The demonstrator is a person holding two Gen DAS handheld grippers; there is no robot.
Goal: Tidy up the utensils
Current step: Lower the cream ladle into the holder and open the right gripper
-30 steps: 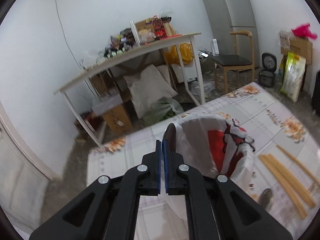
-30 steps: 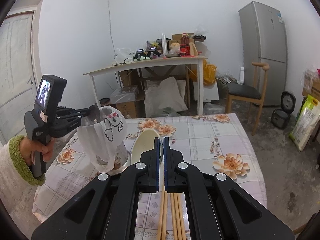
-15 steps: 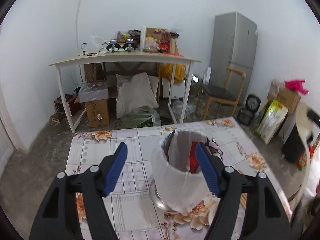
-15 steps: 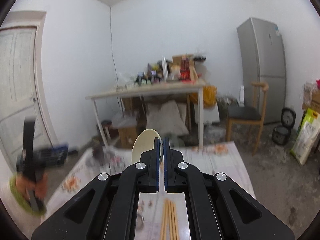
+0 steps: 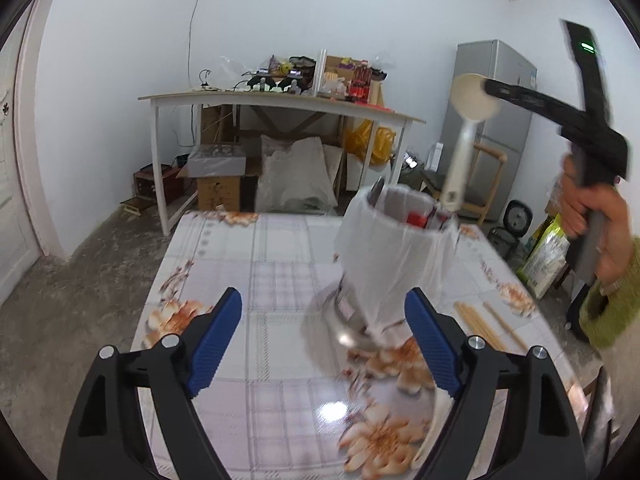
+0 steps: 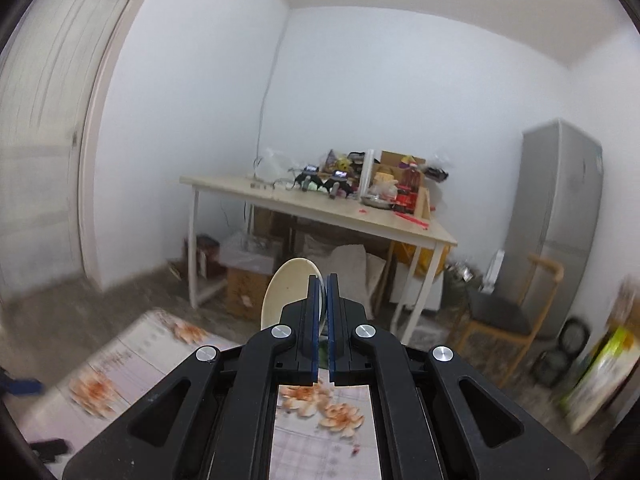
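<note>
A metal utensil holder lined with a white plastic bag stands on the floral tablecloth; a dark utensil sticks out of it. My left gripper is open and empty, low in front of the holder. My right gripper is shut on a cream rice paddle, held above the holder with the handle end at the bag's rim. In the right wrist view the gripper pinches the paddle. Wooden chopsticks lie on the table to the right.
A white spoon lies on the table by my left gripper's right finger. Behind the table are a cluttered white desk, a grey fridge, a wooden chair and boxes on the floor.
My left gripper let go of the dark utensil into the holder, opened and drew back. My right gripper lifted the rice paddle and carried it over the holder.
</note>
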